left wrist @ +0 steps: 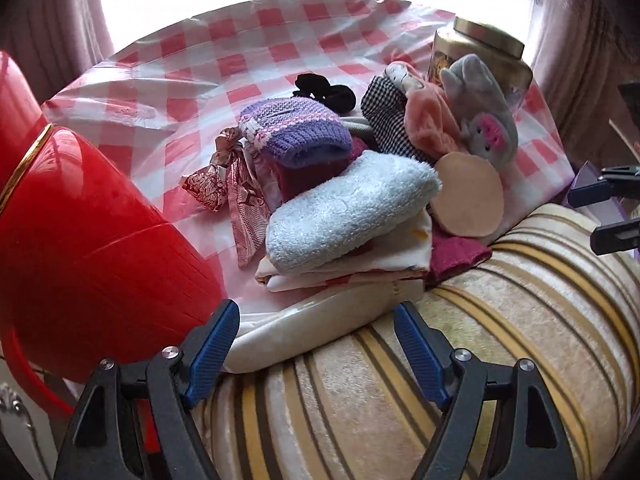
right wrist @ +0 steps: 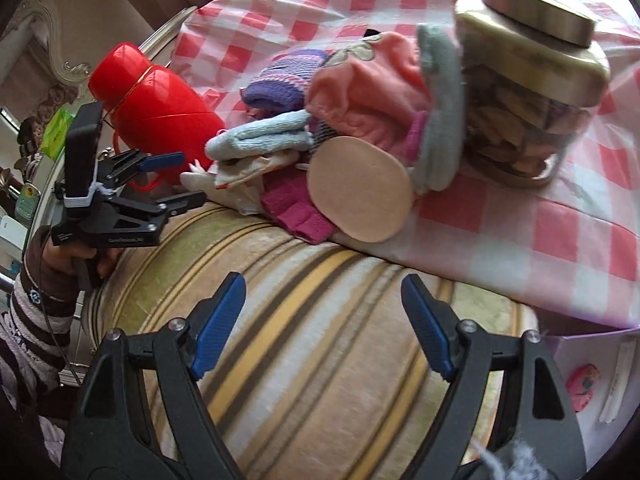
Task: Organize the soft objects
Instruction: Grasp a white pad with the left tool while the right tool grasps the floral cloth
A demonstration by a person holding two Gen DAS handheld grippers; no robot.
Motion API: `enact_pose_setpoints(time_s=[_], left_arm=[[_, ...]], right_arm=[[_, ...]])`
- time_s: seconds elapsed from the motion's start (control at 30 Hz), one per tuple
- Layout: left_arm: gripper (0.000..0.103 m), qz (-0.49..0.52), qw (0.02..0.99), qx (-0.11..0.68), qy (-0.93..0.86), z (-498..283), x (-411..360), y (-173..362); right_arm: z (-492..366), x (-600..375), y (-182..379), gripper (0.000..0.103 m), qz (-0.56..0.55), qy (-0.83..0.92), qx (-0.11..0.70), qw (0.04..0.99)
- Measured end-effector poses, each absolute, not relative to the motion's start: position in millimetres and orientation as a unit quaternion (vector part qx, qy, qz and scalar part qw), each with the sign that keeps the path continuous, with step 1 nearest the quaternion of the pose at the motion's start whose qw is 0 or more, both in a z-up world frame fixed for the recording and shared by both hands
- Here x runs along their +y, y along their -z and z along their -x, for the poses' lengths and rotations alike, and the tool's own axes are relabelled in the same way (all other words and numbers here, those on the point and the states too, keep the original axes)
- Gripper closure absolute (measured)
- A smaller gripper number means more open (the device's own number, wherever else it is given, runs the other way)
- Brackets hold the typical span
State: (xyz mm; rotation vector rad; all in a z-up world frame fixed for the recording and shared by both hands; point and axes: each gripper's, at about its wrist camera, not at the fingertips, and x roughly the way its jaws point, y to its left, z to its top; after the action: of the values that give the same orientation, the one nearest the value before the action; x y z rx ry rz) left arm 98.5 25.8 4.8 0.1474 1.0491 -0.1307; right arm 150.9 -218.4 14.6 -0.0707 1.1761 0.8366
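A heap of soft things sits on the checked cloth. Nearest, a pale blue fluffy towel point(left wrist: 348, 208) lies rolled on top of a folded white printed cloth point(left wrist: 360, 260). Behind it, a purple knitted hat point(left wrist: 296, 130), with a patterned satin scrunchie point(left wrist: 230, 184) to its left and black scrunchies point(left wrist: 324, 90) beyond. To the right: a round beige pad point(left wrist: 468, 196) leaning on edge, a pink fleece piece point(left wrist: 428, 124), a grey plush slipper point(left wrist: 480, 108), and a magenta cloth point(left wrist: 456, 254) underneath.

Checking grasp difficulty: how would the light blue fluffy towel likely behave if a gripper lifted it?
The light blue towel looks thick, folded terry, so probably floppy and apt to unfold. It seems light and grippy. It lies atop the white cloth, which might drag along.
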Motion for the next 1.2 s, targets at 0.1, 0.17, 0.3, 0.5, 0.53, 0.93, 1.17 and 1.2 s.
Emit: enact_pose_setpoints(time_s=[0.1,0.17,0.3,0.5,0.53,0.93,1.17,1.2], left_arm=[[0.029,-0.111,0.848,0.513,0.073,-103.2,26.4,3.5],[0.035,-0.14,0.838,0.521,0.083,-104.4,22.9,10.4],[0.037,-0.154,0.833,0.522,0.097,-109.3,19.6,16.4],[0.043,-0.141,0.831,0.523,0.123,-114.8,20.6,22.3],[0.045,-0.138,0.832,0.522,0.128,-114.7,21.5,22.8],[0.071,-0.133,0.83,0.511,0.178,-105.9,14.7,24.6],[0.073,-0.128,0.844,0.488,0.181,-86.8,5.1,6.6],[0.073,-0.125,0.847,0.485,0.181,-84.4,3.5,3.2]], right_arm=[[-154.7,-191.4,-7.0,0.021,0.011,-0.4,0.552,0.732],[-159.9,-178.0,-0.2,0.02,-0.006,-0.403,0.563,0.722],[-170.1,-153.7,8.6,0.021,-0.026,-0.406,0.575,0.71],[-186.4,-123.8,21.8,0.021,-0.06,-0.403,0.589,0.698],[-189.8,-119.0,24.5,0.024,-0.068,-0.402,0.593,0.694],[-206.4,-85.9,38.2,0.078,-0.069,-0.406,0.598,0.688],[-193.3,-103.1,15.4,0.08,-0.064,-0.426,0.568,0.702],[-191.1,-106.5,12.7,0.08,-0.065,-0.427,0.565,0.703]])
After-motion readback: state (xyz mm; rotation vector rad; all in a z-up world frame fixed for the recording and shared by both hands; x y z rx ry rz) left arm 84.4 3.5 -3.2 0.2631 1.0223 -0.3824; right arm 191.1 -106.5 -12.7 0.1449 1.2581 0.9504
